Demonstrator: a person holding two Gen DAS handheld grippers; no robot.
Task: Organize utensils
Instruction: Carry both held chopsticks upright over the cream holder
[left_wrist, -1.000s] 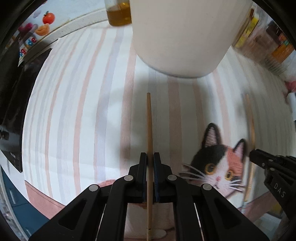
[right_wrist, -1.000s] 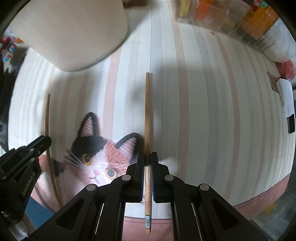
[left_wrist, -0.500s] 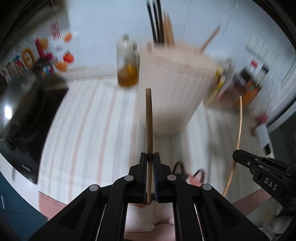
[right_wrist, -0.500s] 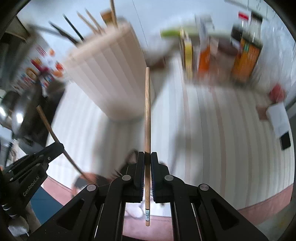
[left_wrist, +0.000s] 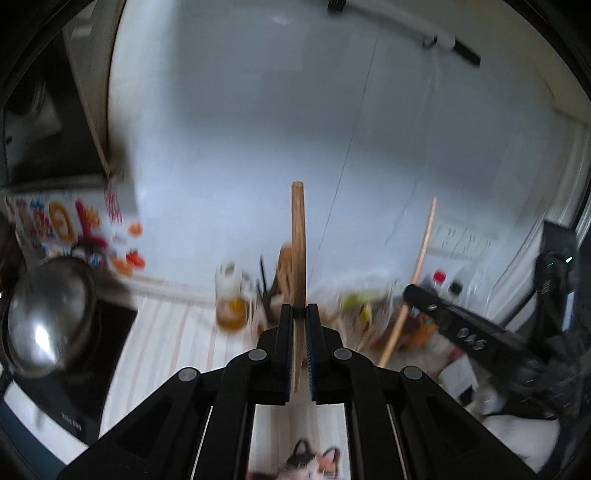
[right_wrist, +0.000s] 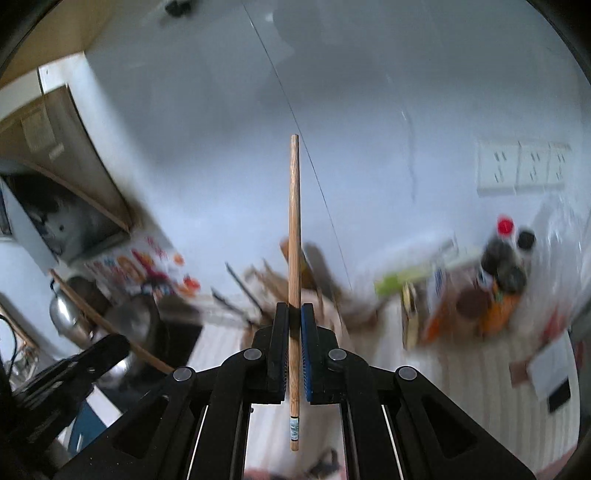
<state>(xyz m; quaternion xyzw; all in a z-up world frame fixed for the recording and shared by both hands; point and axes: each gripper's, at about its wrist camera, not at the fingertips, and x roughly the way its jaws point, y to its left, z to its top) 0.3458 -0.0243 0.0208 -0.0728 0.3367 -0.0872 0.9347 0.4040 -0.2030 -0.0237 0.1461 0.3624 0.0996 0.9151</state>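
Observation:
My left gripper (left_wrist: 298, 314) is shut on a wooden chopstick (left_wrist: 297, 236) that points up and away toward the white wall. My right gripper (right_wrist: 294, 314) is shut on a second wooden chopstick (right_wrist: 294, 221), also raised. The right gripper with its chopstick (left_wrist: 417, 266) shows at the right of the left wrist view. The left gripper (right_wrist: 92, 354) with its chopstick (right_wrist: 110, 325) shows at the lower left of the right wrist view. The utensil holder with several sticks (right_wrist: 280, 291) stands behind the right chopstick, blurred and partly hidden.
A striped cloth (left_wrist: 177, 332) with a cat picture (left_wrist: 310, 461) covers the counter. An oil jar (left_wrist: 231, 302) stands beside the holder. A steel kettle (left_wrist: 48, 314) on a black cooktop is at left. Bottles and boxes (right_wrist: 491, 288) crowd the back right.
Both grippers have risen and tilted up from the cloth, each carrying its chopstick; the views now face the wall, with the holder low and farther away.

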